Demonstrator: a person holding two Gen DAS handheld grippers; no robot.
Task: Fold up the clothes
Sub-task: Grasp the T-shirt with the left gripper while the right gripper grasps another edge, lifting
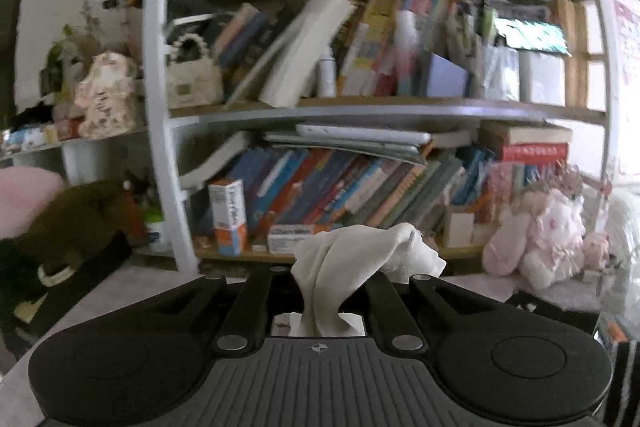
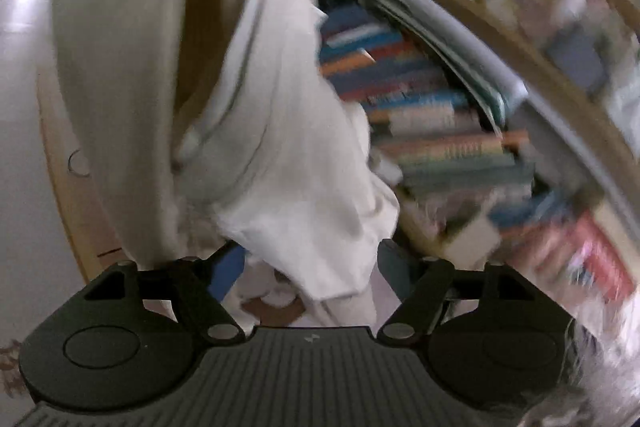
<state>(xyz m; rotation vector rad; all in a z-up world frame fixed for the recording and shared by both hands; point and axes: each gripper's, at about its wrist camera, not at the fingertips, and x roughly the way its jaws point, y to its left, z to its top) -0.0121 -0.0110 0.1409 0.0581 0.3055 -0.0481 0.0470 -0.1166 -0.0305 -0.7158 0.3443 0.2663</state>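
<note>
My left claw (image 1: 320, 291) is pinching a bunch of the white garment (image 1: 360, 259), held up facing the bookshelf (image 1: 360, 111). My right claw (image 2: 312, 267) is spread wide, cloth (image 2: 280, 147) draped between its fingers.

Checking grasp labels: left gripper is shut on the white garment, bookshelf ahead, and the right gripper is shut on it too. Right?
Not quite. The left gripper is shut on the white garment, facing the bookshelf. But the right gripper is open: in the right wrist view its fingers stand wide apart, with the garment hanging loosely between them.
</note>
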